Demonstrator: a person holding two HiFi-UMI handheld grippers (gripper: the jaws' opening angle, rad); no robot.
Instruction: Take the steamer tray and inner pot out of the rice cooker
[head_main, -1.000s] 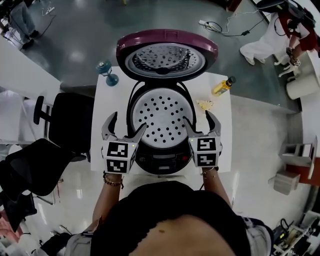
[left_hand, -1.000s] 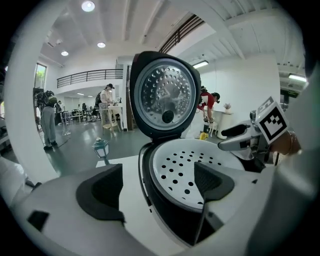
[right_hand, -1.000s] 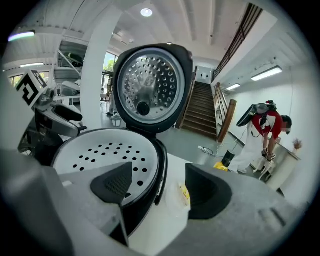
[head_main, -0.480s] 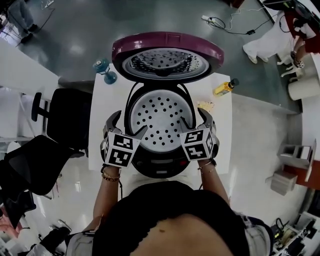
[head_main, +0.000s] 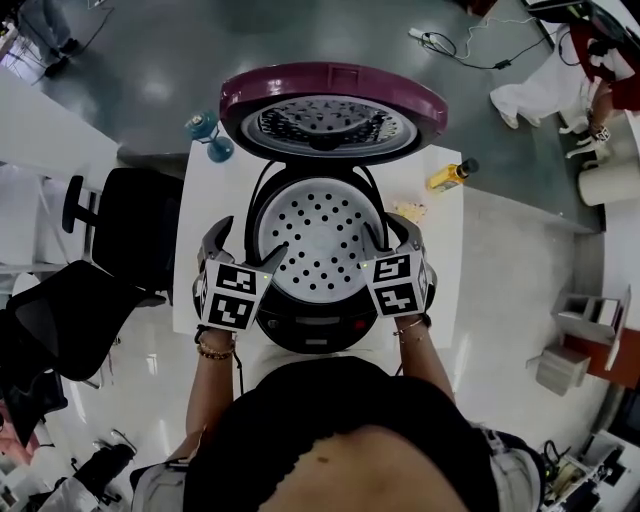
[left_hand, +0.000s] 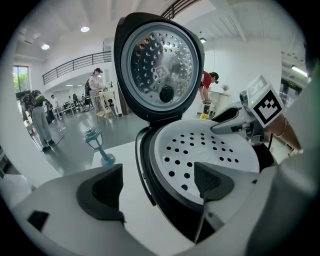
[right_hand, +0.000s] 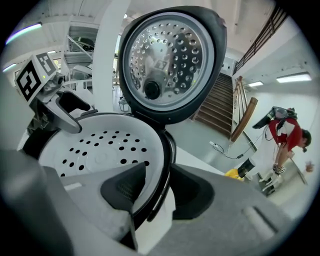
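The rice cooker (head_main: 318, 322) stands open, its purple lid (head_main: 332, 112) raised at the back. The white perforated steamer tray (head_main: 320, 236) (left_hand: 205, 150) (right_hand: 97, 145) sits in its mouth and hides the inner pot. My left gripper (head_main: 245, 246) (left_hand: 157, 187) straddles the cooker's left rim with its jaws wide open, one pad over the tray and one outside. My right gripper (head_main: 395, 238) (right_hand: 156, 189) straddles the right rim. Its jaws are closing, with the tray edge, cooker rim and carry handle between the pads, not clearly pressed.
The cooker stands on a small white table (head_main: 215, 200). A blue lamp-shaped ornament (head_main: 207, 137) (left_hand: 98, 145) is at the back left, a yellow bottle (head_main: 447, 173) and a small yellowish item (head_main: 408, 210) at the right. A black chair (head_main: 140, 240) is left of the table.
Both grippers have moved in and down from the cooker's front onto the rim at either side of the tray. The right gripper's jaws have narrowed.
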